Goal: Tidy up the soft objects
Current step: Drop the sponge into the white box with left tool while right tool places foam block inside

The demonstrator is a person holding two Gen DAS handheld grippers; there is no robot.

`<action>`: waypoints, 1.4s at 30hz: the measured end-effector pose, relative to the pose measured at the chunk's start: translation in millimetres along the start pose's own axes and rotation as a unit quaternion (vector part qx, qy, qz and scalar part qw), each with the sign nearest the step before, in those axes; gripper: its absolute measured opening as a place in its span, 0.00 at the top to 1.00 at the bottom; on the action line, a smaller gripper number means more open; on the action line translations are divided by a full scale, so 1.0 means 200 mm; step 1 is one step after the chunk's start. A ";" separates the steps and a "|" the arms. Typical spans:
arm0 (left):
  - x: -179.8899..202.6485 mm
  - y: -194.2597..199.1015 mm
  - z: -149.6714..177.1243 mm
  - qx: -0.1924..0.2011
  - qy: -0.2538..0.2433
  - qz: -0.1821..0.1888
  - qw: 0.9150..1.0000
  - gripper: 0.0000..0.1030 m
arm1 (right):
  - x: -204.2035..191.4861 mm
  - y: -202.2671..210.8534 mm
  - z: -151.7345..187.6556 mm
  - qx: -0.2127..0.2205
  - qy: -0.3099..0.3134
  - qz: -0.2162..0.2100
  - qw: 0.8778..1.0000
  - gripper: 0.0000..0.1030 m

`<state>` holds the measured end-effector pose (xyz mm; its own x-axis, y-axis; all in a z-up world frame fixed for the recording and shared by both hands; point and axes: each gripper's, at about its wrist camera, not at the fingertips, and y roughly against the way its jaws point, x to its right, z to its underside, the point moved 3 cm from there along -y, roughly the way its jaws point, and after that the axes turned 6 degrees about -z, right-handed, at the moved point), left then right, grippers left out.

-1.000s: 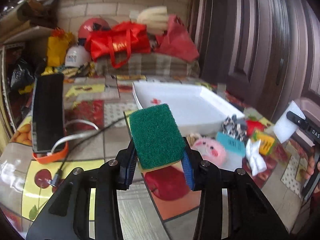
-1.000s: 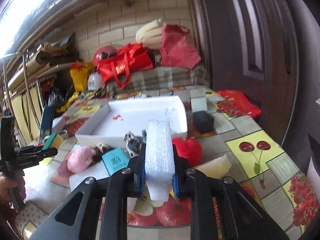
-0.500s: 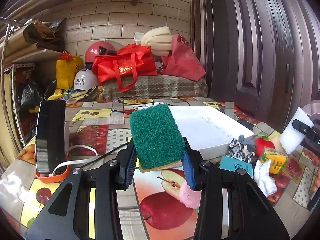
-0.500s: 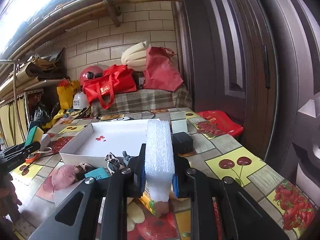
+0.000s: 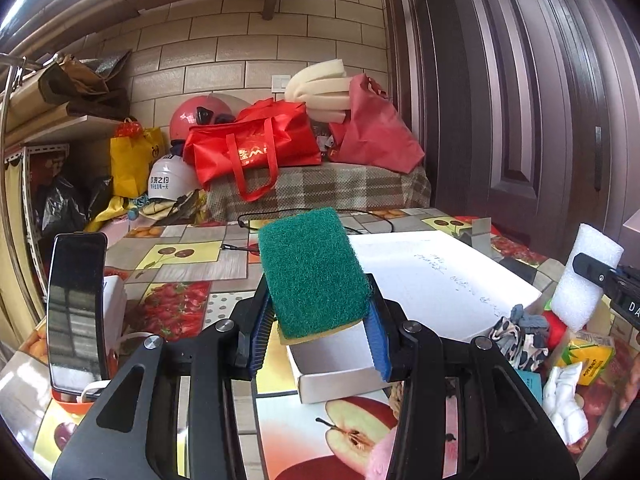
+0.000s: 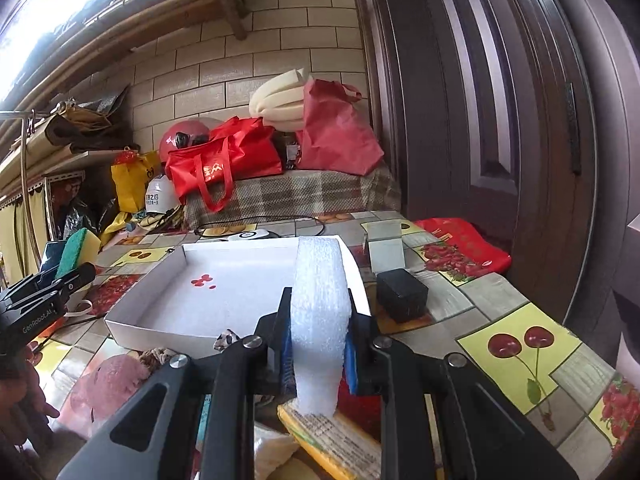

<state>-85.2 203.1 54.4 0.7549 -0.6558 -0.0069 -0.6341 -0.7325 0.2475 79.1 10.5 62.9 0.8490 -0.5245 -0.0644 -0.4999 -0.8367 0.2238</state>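
Two grippers, each loaded, both carried above the bench and nearer the white box (image 6: 160, 312) than a second ago, when the cameras looked down on the loose pile at the near edge; the views are now almost level, which I read as both items lifted clear and on their way to the box. Left gripper (image 5: 316, 328): clamped on one green scouring sponge (image 5: 312, 268) with a yellow backing, held upright over the box's near left corner. Right gripper (image 6: 318, 344): fully closed on one white foam block (image 6: 318, 316), also upright, just short of the box's near wall. Box: one, shallow, open, empty but for a small red mark on its floor; nothing has been placed in it yet. Still on the bench along the near edge, counted as far as they show: one pink plush toy (image 6: 108, 376), one patterned cloth scrap (image 5: 516, 336), one white cloth (image 5: 568, 392), one yellow carton (image 5: 592, 356), one teal card partly hidden. Not soft and likely not for sorting: one phone (image 5: 76, 308) propped at the left edge, one small black box (image 6: 402, 294) right of the white box. The next move is likely lowering each piece into the box and letting go.
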 end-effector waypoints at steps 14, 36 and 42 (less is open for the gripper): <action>0.03 -0.25 -0.07 -0.006 0.022 -0.001 1.000 0.59 | -0.06 -0.33 -0.10 0.017 0.000 0.008 1.000 0.81; 0.10 -0.36 -0.08 -0.027 0.005 0.012 1.000 0.00 | -0.17 -0.47 -0.10 -0.014 0.030 -0.010 0.999 0.00; 0.07 -0.35 -0.08 -0.025 0.018 0.007 1.000 0.00 | -0.17 -0.47 -0.11 -0.009 0.027 -0.004 1.000 0.00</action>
<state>-27.6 248.1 53.5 0.7522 -0.6581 0.0316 -0.6361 -0.7129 0.2953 100.7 109.5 64.8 0.8608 -0.5087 -0.0128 -0.4911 -0.8371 0.2411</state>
